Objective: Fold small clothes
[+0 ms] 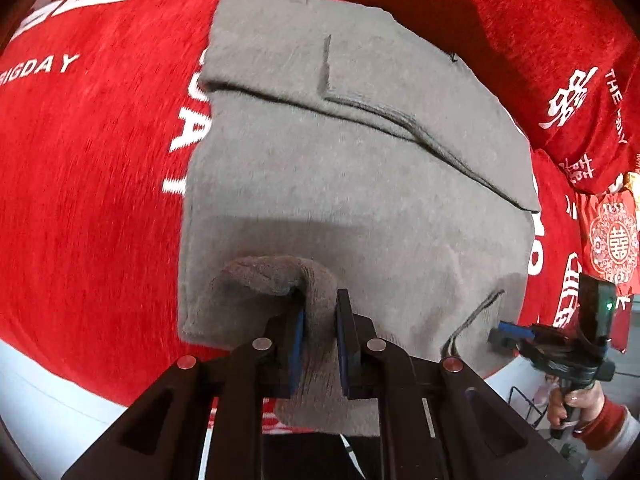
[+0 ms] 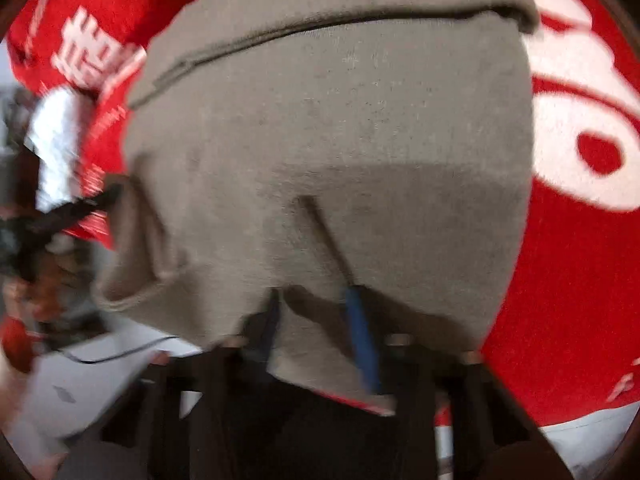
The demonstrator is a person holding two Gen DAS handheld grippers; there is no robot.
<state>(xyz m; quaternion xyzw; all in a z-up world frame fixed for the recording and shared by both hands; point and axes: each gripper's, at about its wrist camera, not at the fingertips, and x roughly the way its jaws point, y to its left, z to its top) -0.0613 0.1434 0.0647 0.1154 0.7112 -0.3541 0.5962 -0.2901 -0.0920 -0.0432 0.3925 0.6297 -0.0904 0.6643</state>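
Observation:
A grey knit garment [image 1: 352, 152] lies spread on a red blanket [image 1: 88, 168], with a fold across its far part. My left gripper [image 1: 320, 312] is shut on a bunched near edge of the garment, lifted a little off the blanket. In the right wrist view the same grey garment [image 2: 340, 120] fills the frame, blurred. My right gripper [image 2: 316, 308] is shut on the garment's near edge, cloth draped over its blue pads [image 2: 360, 332]. The right gripper also shows in the left wrist view [image 1: 516, 334] at the garment's right corner.
The red blanket with white lettering [image 2: 580, 128] covers the surface and is heaped at the back right [image 1: 560, 60]. A white surface [image 1: 48, 400] lies beyond the blanket's near edge. A red patterned item [image 1: 612, 240] lies at the far right.

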